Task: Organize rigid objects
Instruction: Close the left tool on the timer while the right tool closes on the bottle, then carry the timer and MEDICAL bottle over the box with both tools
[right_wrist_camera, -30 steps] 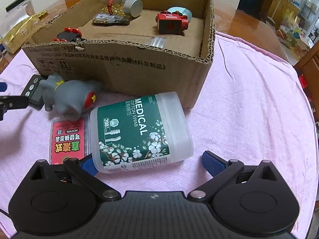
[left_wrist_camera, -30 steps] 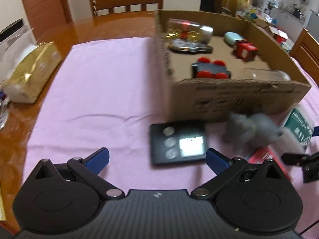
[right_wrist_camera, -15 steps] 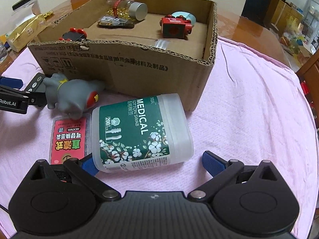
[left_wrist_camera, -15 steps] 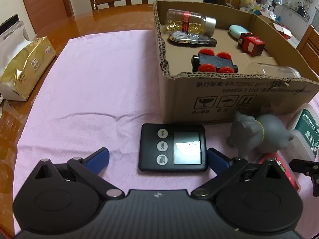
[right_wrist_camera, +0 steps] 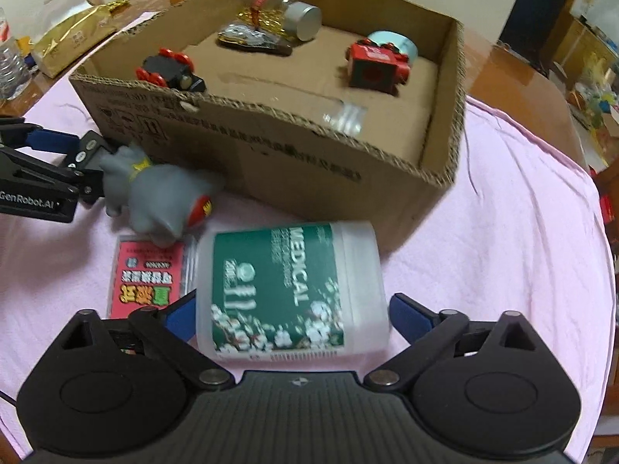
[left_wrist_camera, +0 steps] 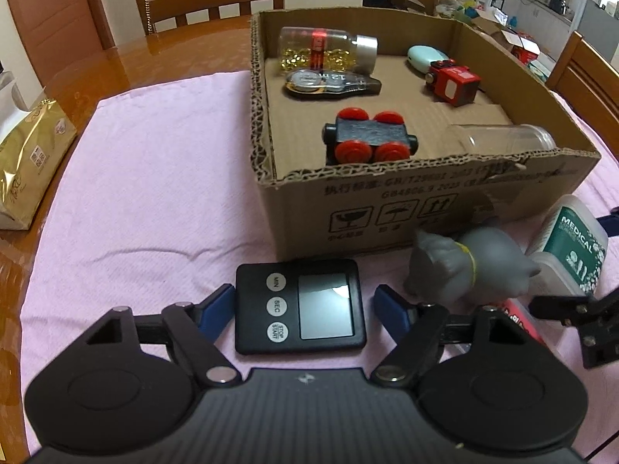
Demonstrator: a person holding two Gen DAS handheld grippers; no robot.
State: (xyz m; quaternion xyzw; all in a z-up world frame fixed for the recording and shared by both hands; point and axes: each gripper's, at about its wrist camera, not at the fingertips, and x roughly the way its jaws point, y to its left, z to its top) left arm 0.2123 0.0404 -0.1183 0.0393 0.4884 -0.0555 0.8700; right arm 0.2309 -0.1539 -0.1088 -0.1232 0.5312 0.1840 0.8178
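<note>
A black digital timer [left_wrist_camera: 301, 305] lies flat on the pink cloth between the fingertips of my left gripper [left_wrist_camera: 303, 309]. The jaws are closing; the left pad is at the timer's edge and a small gap shows on the right. A white cotton swab tub with a green label [right_wrist_camera: 286, 290] lies on its side between the fingertips of my right gripper [right_wrist_camera: 288, 315], whose jaws are closing close to both of its sides. A grey toy animal [right_wrist_camera: 162, 197] and a red packet [right_wrist_camera: 147, 274] lie between the two. The cardboard box [left_wrist_camera: 425, 170] stands just behind.
Inside the box are a bottle of gold beads [left_wrist_camera: 329, 50], a black wagon with red wheels [left_wrist_camera: 367, 141], a red toy engine [left_wrist_camera: 452, 83], a clear jar [left_wrist_camera: 503, 139] and other small things. A gold packet [left_wrist_camera: 31, 162] lies at the table's left. Wooden chairs stand behind.
Both pairs of jaws have narrowed, the left around the timer, the right around the tub. The tub has turned, so its label now runs more lengthwise. The left gripper came closer over the timer.
</note>
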